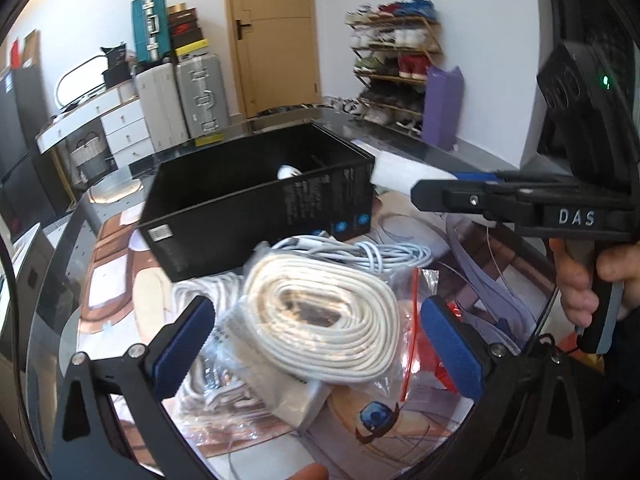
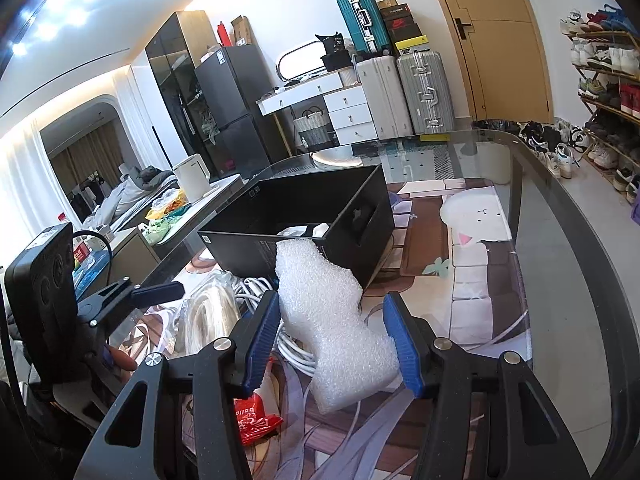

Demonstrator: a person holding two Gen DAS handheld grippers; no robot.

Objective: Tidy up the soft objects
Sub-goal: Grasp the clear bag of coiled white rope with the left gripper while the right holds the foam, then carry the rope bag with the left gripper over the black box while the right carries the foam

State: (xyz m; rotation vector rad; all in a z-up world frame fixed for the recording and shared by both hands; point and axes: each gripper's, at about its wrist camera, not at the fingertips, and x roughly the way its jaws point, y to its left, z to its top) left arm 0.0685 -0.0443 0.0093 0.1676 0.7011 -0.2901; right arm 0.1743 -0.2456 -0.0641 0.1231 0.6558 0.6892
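My right gripper point(image 2: 334, 340) is shut on a white foam piece point(image 2: 328, 312), its blue pads pressing both sides and lifting it over the mat in front of the black box point(image 2: 304, 220). In the left wrist view this gripper point(image 1: 418, 192) comes in from the right, with the foam point(image 1: 400, 168) sticking out toward the box point(image 1: 256, 200). My left gripper point(image 1: 320, 346) is open, its pads on either side of a coil of white cable in a clear bag point(image 1: 320, 312) without pressing it. One of its fingers point(image 2: 158, 292) shows at the left of the right wrist view.
Loose white charging cables point(image 1: 360, 252) lie between the bagged coil and the box. A red packet point(image 2: 256, 420) lies near the front. A small white item point(image 1: 286, 171) sits inside the box. A printed mat point(image 2: 472, 280) covers the glass table, whose curved edge point(image 2: 560, 208) runs on the right.
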